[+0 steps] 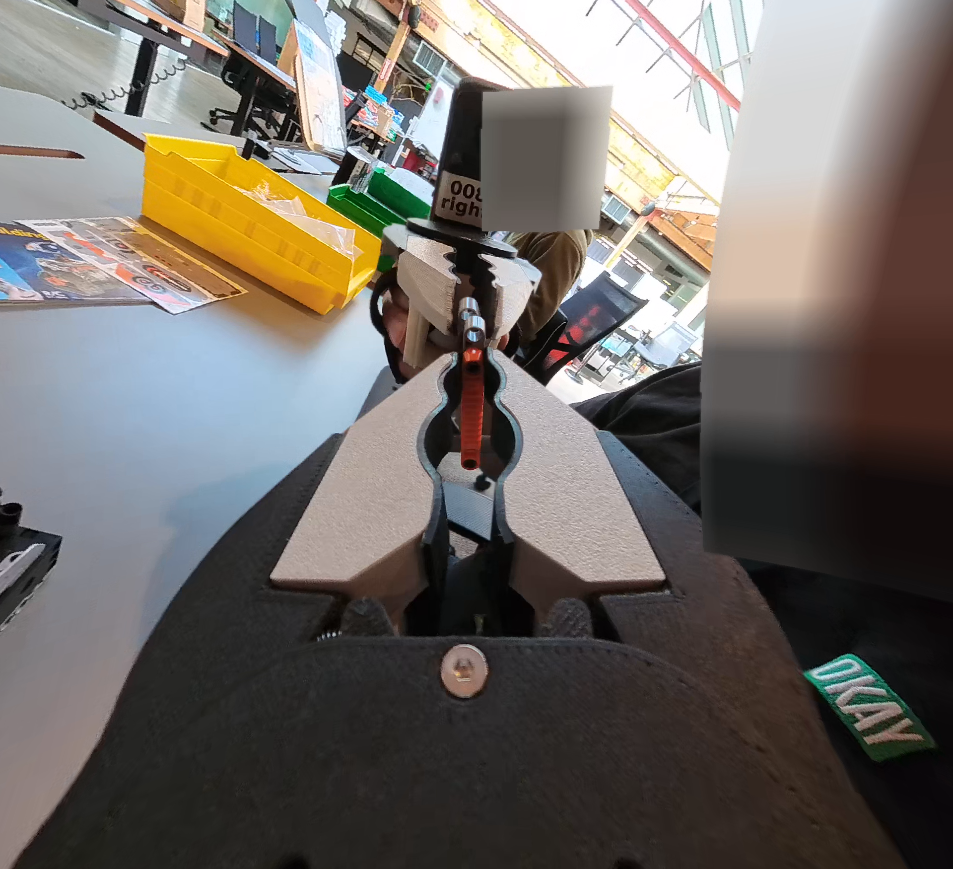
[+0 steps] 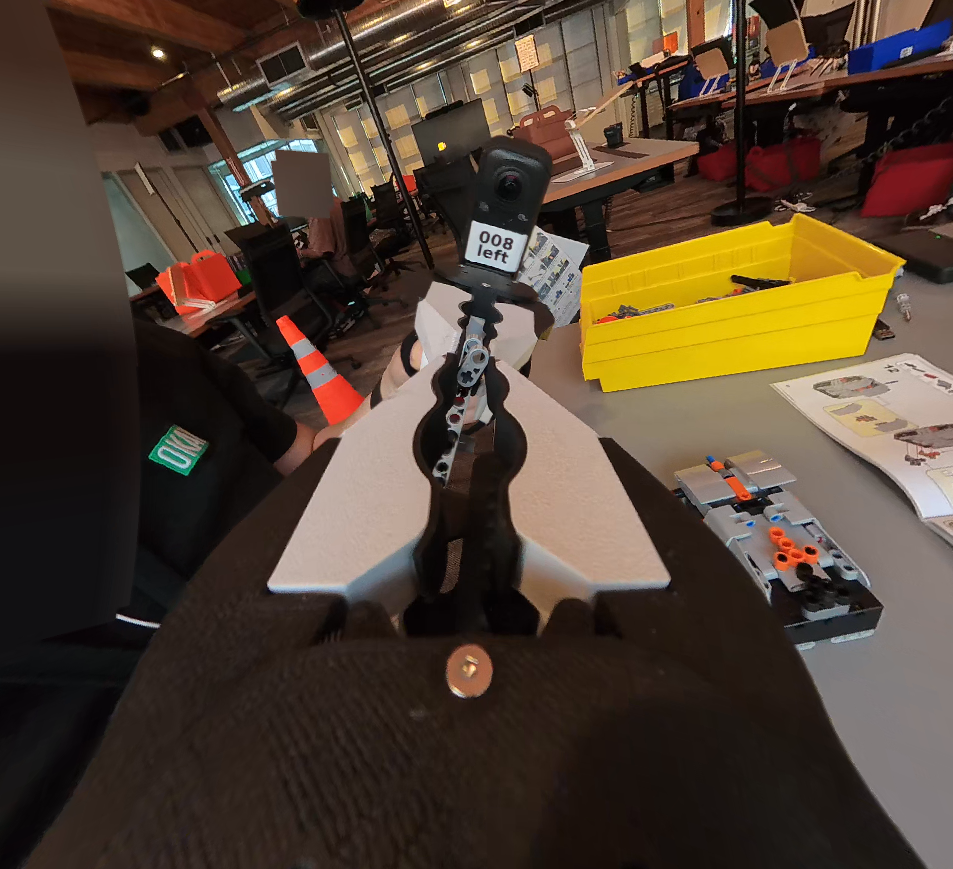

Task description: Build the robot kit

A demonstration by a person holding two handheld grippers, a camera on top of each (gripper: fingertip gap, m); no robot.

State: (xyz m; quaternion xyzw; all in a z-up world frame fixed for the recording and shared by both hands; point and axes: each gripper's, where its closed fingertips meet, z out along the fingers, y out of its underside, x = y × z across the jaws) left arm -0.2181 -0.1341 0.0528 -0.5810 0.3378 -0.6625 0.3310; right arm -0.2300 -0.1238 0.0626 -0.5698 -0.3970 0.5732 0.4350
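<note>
My two grippers face each other tip to tip above the grey table [image 1: 154, 405]. My left gripper [image 1: 472, 360] is shut on an orange holed beam [image 1: 472, 411] that lies along its jaws. My right gripper [image 2: 466, 372] is shut on a grey holed beam [image 2: 454, 426], whose end shows in the left wrist view [image 1: 472, 323]. The two beams meet and overlap between the tips. The right gripper [image 1: 472, 271] shows opposite in the left wrist view, and the left gripper [image 2: 478, 315] in the right wrist view. A hand holds each gripper.
A yellow bin [image 2: 722, 328] with small parts stands on the table; it also shows in the left wrist view [image 1: 247, 220]. A part-built grey and black model [image 2: 773, 545] and an open instruction booklet [image 2: 876, 421] lie to the right. A green tray [image 1: 371, 204] stands behind. A person in black sits close. The tips of both grippers are at nearly the same place.
</note>
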